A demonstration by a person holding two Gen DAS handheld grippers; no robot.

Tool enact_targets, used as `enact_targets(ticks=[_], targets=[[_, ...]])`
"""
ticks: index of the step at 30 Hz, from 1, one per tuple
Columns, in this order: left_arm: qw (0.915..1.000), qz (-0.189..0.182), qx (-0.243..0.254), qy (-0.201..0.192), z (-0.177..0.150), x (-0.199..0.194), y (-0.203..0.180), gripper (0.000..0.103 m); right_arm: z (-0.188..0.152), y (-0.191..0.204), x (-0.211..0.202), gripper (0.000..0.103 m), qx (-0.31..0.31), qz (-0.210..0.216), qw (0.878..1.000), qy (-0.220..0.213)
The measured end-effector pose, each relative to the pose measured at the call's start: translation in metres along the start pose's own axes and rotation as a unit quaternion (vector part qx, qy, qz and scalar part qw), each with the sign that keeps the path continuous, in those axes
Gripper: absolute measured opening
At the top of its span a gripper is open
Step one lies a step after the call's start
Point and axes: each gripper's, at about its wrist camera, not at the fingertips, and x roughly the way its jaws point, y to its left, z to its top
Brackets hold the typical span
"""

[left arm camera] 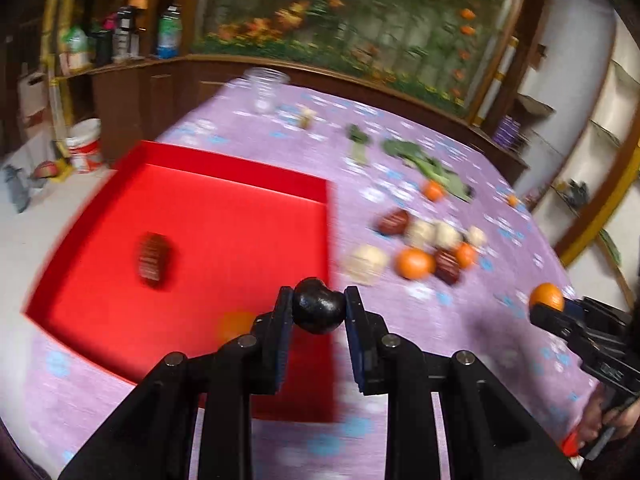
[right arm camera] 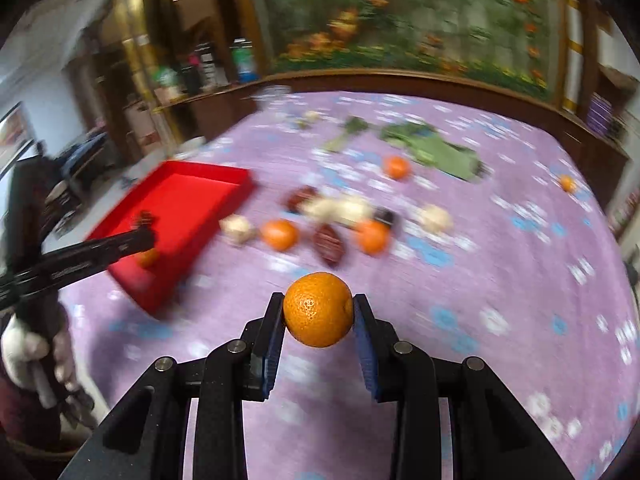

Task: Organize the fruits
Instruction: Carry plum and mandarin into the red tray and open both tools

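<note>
My left gripper (left arm camera: 319,306) is shut on a dark, near-black fruit (left arm camera: 319,306) and holds it above the right edge of the red tray (left arm camera: 224,176). The tray holds a dark red fruit (left arm camera: 153,257) and an orange (left arm camera: 234,325). My right gripper (right arm camera: 319,310) is shut on an orange (right arm camera: 319,310) above the purple cloth, right of the tray (right arm camera: 224,172). It also shows at the right of the left wrist view (left arm camera: 554,308). More oranges (right arm camera: 279,234), dark red fruits (right arm camera: 329,244) and pale round items (right arm camera: 239,229) lie loose in the middle of the table.
Leafy greens (right arm camera: 436,148) lie on the far side of the purple flowered tablecloth (right arm camera: 500,280). A clear jar (left arm camera: 266,90) stands at the far edge. Bottles (left arm camera: 168,32) stand on a wooden cabinet behind. A white bucket (left arm camera: 85,144) sits at the left.
</note>
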Motion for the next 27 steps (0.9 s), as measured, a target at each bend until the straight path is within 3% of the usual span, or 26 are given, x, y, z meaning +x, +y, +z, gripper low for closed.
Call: enact_targets(ticks=[5,11,19,27], targets=[[0.9980,0.057,-0.023,-0.015,0.010,0.000,0.044,0.024,0.028,0.060,0.034,0.037,-0.048,0.061,0.997,0.004],[0.9950,0.081,-0.058,-0.008,0.010,0.010,0.086,0.024,0.052,0.115,0.088,0.037,-0.093,0.093,0.991,0.027],[0.9925,0.095,-0.076,0.006,0.009,0.024,0.111,0.025,0.060,0.132,0.149,0.037,-0.090,0.091,0.990,0.067],[0.9924,0.096,-0.077,0.009,0.006,0.029,0.114,0.025,0.062,0.139,0.173,0.038,-0.096,0.087,0.988,0.081]])
